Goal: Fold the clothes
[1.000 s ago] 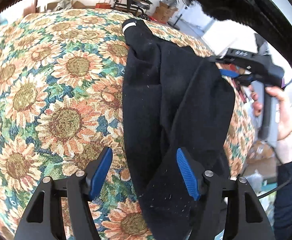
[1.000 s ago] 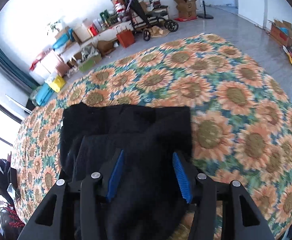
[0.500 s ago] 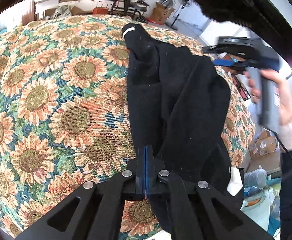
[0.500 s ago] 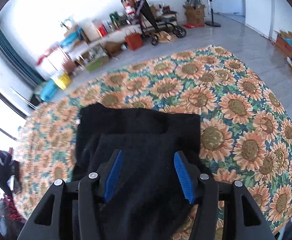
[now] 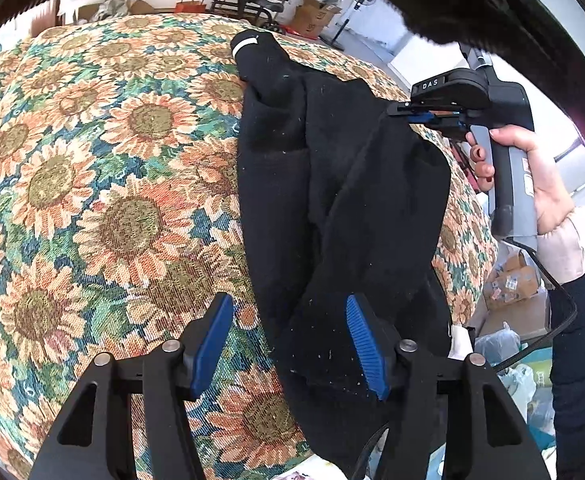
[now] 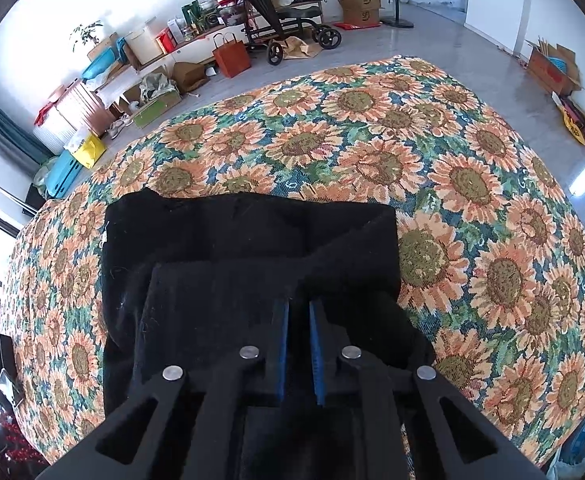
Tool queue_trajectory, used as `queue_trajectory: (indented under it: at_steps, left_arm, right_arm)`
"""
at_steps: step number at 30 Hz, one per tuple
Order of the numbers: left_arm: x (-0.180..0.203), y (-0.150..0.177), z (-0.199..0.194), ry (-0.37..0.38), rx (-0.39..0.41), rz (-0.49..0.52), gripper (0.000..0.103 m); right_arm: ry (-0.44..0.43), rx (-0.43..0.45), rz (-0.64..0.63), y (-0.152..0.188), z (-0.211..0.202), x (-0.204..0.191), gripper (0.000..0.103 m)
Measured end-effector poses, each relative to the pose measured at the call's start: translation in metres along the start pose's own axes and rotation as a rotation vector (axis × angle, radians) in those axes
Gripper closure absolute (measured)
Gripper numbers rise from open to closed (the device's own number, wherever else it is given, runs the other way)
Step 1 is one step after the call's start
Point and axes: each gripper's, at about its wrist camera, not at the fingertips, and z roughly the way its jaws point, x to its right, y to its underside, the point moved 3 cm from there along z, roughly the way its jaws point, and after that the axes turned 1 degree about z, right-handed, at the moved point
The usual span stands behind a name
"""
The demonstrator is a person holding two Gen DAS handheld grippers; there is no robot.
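Pinching a raised edge of the black garment (image 6: 252, 240), the right gripper (image 6: 298, 344) looks nearly closed on cloth, likely to carry a fold; the left gripper (image 5: 288, 344) gapes wide over the near end; the garment lies on the sunflower-covered counter (image 5: 92, 200).

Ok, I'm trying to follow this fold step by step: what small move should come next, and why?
Probably close the left tool on the near edge of the black garment. Its blue pads stand wide apart with that edge lying between them, while the right tool looks already pinched on the cloth at the far side. With both ends held, the loose, rumpled layer could be lifted over the sunflower cloth.
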Motion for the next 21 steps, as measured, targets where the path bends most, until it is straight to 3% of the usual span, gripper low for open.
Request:
queue_trajectory:
  at_steps: [1, 3, 4, 5, 7, 9, 16, 18, 21]
  left_arm:
    - [-0.001, 0.0, 0.004, -0.012, -0.013, 0.005, 0.043]
    - [-0.003, 0.003, 0.008, -0.025, -0.054, 0.021, 0.059]
    - [-0.001, 0.007, 0.014, -0.027, -0.096, 0.034, 0.083]
    - [0.0, 0.012, 0.018, -0.029, -0.136, 0.049, 0.092]
    - [0.004, 0.015, 0.015, -0.05, -0.119, 0.1, 0.095]
    - [0.0, 0.01, 0.002, -0.035, -0.088, 0.082, 0.1]
    - [-0.017, -0.015, -0.046, -0.033, 0.043, 0.051, 0.1]
    - [-0.024, -0.018, -0.042, -0.027, 0.047, 0.02, 0.1]
    - [-0.032, -0.026, -0.024, -0.034, 0.033, -0.013, 0.1]
  right_arm:
    - [0.0, 0.001, 0.0, 0.0, 0.0, 0.0, 0.092]
    - [0.014, 0.007, -0.02, 0.001, 0.0, -0.003, 0.092]
    - [0.017, 0.009, -0.025, 0.001, 0.0, -0.003, 0.092]
    - [0.021, 0.011, -0.03, 0.001, -0.001, -0.004, 0.092]
    - [0.024, 0.014, -0.037, 0.001, -0.001, -0.005, 0.092]
    - [0.021, 0.02, -0.042, 0.001, -0.003, -0.006, 0.092]
    - [-0.071, 0.101, -0.036, -0.016, -0.032, -0.015, 0.099]
    - [-0.086, 0.127, -0.032, -0.023, -0.038, -0.02, 0.099]
    - [-0.084, 0.084, -0.026, -0.019, -0.028, -0.019, 0.097]
